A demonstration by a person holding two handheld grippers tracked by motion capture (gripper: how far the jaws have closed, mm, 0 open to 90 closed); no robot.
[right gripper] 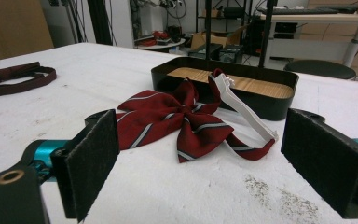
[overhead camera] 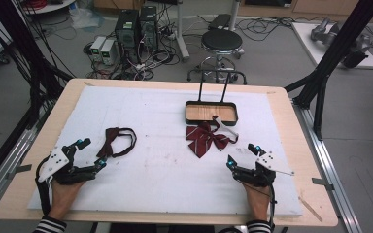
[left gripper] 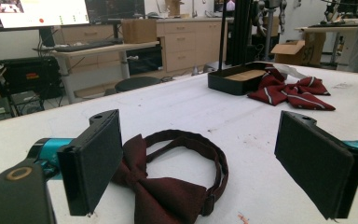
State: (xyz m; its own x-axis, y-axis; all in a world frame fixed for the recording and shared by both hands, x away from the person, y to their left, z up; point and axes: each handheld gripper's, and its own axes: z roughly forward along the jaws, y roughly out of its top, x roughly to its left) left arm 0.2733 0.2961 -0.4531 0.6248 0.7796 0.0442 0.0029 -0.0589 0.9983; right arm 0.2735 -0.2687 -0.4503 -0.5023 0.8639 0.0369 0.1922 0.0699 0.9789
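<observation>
Left tool (overhead camera: 88, 152): your jaws are spread, empty, the dark maroon fabric bow tie with looped strap (overhead camera: 118, 141) just ahead, touching neither pad.
Right tool (overhead camera: 243, 155): spread too, empty.
Striped red ribbon bow with white elastic strap (overhead camera: 209, 137): ahead-left of your right tool, wings crosswise, strap draped onto the black wood-bottomed tray (overhead camera: 211, 104).
Desk (overhead camera: 165, 165): white foam sheet.

A dark maroon bow tie (overhead camera: 119, 141) lies flat on the white sheet at the left, its thin neck strap curled into a closed loop on the right of the knot. To the right, farther off, a red bow tie (overhead camera: 206, 137) with pale stripes lies spread out, its white strap draped over the near rim of a black tray (overhead camera: 211, 104) floored in wood.
</observation>
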